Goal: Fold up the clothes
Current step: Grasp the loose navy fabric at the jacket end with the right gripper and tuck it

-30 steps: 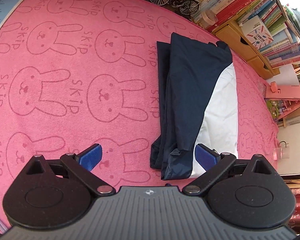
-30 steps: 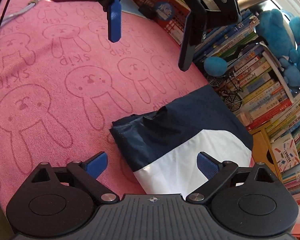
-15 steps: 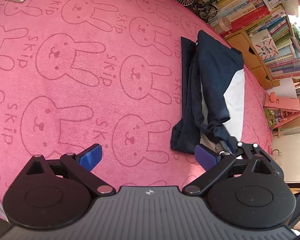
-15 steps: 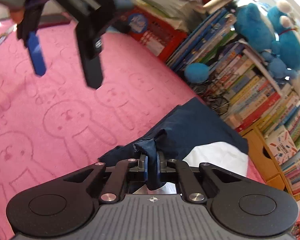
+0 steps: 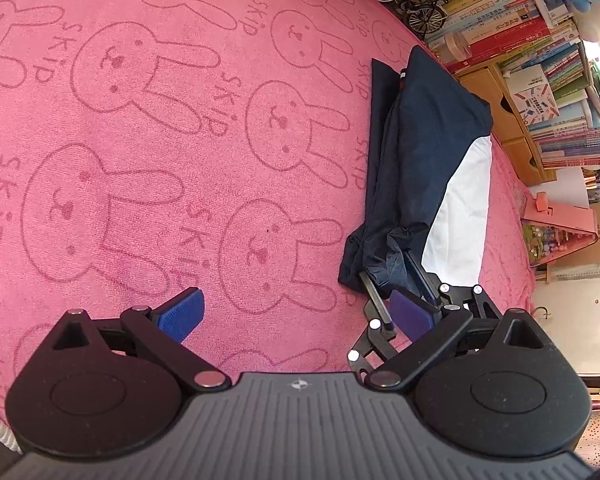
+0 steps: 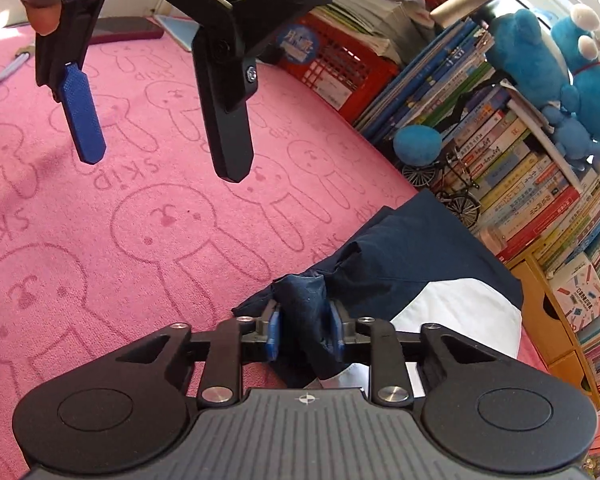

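Observation:
A folded navy and white garment (image 5: pixel 428 152) lies on the right side of a pink rabbit-print towel (image 5: pixel 148 128). My right gripper (image 6: pixel 305 332) is at the garment's near navy corner (image 6: pixel 302 300). Its jaws are opening, and the bunched corner still stands loosely between the blue pads (image 6: pixel 274 336). In the left wrist view the right gripper (image 5: pixel 396 280) shows at that same corner. My left gripper (image 5: pixel 296 304) is open and holds nothing. It hovers over bare towel left of the garment, and in the right wrist view the left gripper (image 6: pixel 160 160) hangs at the upper left.
Rows of books (image 6: pixel 532 184), a small model bicycle (image 6: pixel 452 188) and blue plush toys (image 6: pixel 540 52) line the far edge beside the garment. A red crate (image 6: pixel 340 68) and a dark phone (image 6: pixel 128 32) lie at the towel's far end. A wooden drawer unit (image 5: pixel 512 120) stands at the right.
The right gripper shut on the garment's near navy corner and lifted it into a bunch, and its jaws now stand wider. The left gripper shifted left off the garment and sank a little.

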`<action>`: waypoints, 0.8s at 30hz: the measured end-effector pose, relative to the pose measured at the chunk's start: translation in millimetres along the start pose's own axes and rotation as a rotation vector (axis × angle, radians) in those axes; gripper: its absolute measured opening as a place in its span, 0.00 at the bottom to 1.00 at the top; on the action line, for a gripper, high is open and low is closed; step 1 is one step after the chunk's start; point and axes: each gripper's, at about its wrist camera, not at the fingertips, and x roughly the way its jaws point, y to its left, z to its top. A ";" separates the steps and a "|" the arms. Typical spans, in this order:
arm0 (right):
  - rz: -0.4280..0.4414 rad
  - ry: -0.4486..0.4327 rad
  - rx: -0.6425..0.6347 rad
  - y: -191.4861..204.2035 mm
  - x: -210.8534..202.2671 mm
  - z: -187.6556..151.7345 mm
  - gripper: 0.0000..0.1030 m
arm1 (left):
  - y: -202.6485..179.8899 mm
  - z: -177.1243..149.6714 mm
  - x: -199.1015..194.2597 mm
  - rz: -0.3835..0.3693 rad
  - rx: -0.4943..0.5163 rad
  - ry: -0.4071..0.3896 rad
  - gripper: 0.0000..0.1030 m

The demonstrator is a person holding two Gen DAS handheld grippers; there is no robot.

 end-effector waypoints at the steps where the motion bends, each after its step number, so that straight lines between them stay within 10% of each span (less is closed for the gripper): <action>1: 0.001 -0.009 -0.015 3.1 -2.2 -1.3 0.42 | 0.9 -1.4 0.2 0.000 -0.003 0.000 0.97; 8: -0.142 -0.079 -0.119 28.6 0.2 -3.3 0.70 | 5.6 -6.8 -2.6 0.000 -0.028 -0.008 0.98; 16: 0.001 -0.120 -0.147 16.1 -8.6 -10.8 0.78 | 6.2 -3.7 -6.0 -0.029 -0.048 -0.023 0.98; 19: -0.042 -0.094 -0.165 15.4 4.6 -2.2 0.72 | 3.5 -2.8 -2.5 -0.028 -0.048 -0.018 0.98; 20: -0.051 -0.073 -0.164 13.8 10.2 1.9 0.52 | 1.8 -2.6 -1.7 -0.026 -0.045 -0.017 0.98; 24: -0.049 -0.048 -0.128 2.9 9.7 7.4 0.24 | -2.6 1.5 0.4 -0.051 -0.035 -0.019 0.98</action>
